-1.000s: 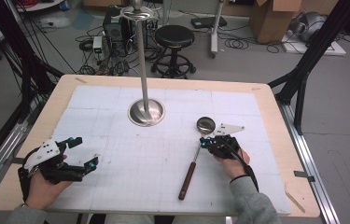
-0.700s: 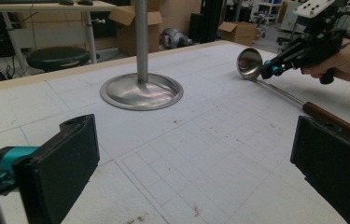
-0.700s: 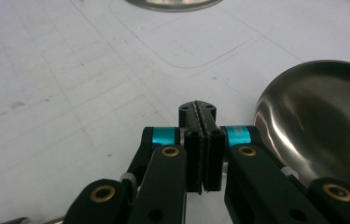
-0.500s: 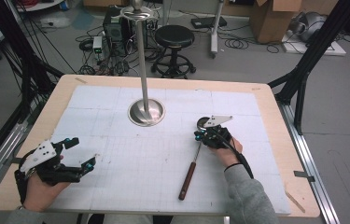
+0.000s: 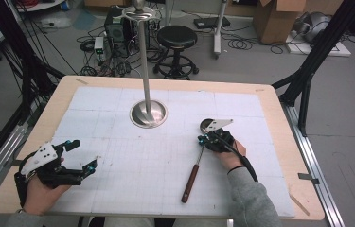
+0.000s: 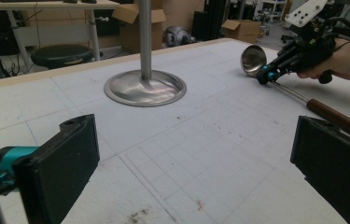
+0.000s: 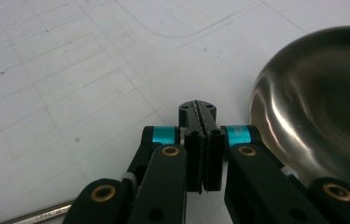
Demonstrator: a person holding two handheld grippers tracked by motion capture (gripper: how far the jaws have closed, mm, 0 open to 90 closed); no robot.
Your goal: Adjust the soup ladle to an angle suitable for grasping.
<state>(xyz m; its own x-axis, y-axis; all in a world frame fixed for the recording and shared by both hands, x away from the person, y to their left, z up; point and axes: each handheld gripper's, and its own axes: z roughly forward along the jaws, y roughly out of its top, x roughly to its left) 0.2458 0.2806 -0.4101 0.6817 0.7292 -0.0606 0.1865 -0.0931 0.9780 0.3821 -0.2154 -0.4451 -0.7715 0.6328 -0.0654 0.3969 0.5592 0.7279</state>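
Jaws pressed flat together, the right gripper (image 5: 205, 138) is now hovering at the neck of the ladle (image 5: 197, 160), just beside its steel bowl (image 7: 317, 107), having crept forward along the shaft over the past second; whether the thin shaft is pinched between them cannot be told. The ladle is lying on the white mat (image 5: 118, 161), wooden handle toward the person, well right of the steel stand (image 5: 147, 111). The left gripper (image 5: 78, 158) is idling wide open near the table's front-left corner, suggesting a one-handed pickup is getting under way.

left claw (image 5: 81, 154): jaws wide apart, low near table edge | right claw (image 5: 202, 140): jaws pressed together
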